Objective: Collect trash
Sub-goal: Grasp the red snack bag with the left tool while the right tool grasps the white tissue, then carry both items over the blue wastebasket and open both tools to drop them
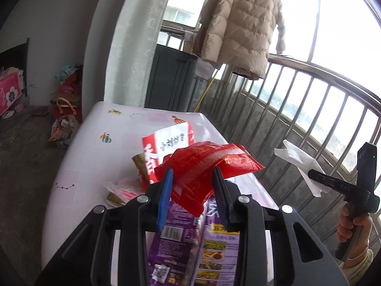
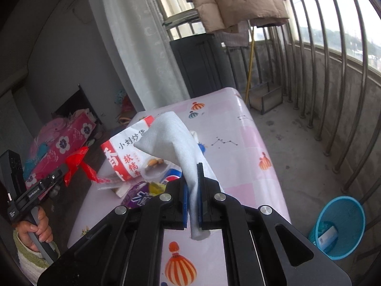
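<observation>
Gripping a red wrapper [image 1: 202,166], the left tongs [image 1: 194,178] hold it above the desk [image 1: 95,143], its long axis running crosswise, left to right. The right tongs [image 2: 193,190] are clamped on a white tissue [image 2: 171,138] standing upright, its free end leaning far-left. A blue basket [image 2: 338,226] sits on open floor right of the desk's near edge, beside the railing [image 2: 333,95].

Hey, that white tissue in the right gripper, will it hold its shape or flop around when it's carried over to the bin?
The tissue is probably floppy: it bends and droops above the jaws. It looks very light, so it may flutter. Pinched tight, it seems unlikely to slip.
</observation>
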`<state>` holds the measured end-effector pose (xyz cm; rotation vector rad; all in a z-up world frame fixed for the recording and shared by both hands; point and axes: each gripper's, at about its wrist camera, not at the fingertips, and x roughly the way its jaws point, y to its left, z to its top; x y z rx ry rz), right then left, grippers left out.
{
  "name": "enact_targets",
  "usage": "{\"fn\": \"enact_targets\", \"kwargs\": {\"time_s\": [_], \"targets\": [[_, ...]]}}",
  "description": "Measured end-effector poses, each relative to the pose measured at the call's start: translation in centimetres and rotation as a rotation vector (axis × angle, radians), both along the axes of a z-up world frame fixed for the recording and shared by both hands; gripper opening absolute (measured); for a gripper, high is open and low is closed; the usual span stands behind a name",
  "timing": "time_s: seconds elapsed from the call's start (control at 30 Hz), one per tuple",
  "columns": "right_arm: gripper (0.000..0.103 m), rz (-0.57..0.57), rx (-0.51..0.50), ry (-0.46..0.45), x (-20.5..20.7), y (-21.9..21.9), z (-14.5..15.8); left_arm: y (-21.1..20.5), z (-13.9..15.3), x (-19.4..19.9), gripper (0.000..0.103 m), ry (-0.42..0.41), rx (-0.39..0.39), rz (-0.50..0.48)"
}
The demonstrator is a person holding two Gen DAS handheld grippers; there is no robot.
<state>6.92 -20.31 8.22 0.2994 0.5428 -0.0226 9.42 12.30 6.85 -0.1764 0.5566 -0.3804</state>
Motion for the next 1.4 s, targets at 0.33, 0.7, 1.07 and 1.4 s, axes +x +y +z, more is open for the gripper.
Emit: {"fn": "enact_targets", "kwargs": {"time_s": [0.33,0.7,1.07,1.4], "targets": [[0.005,-0.305,0.085,-0.013,-6.8,-8.7,-1.6,-13.8,0.0,2.1,0.033,0.064,0.029,-0.304],[0.005,-0.642,0.269,0.040,-11.4,-18.6,-8.0,-33.6,-2.5,4.8,0.033,0.192,0.184,-0.612],[0.006,-0.838,0.571,0.112,-13.3,-27.8,-17.4,-53.3,-14.1,6.2,0.033,0.446,0.428,-0.770],[0.053,-0.910,0.748,0.209,-11.9,-33.0,-26.1,-60.7,-23.1,7.3,0.044,0.570,0.521,-0.760]]}}
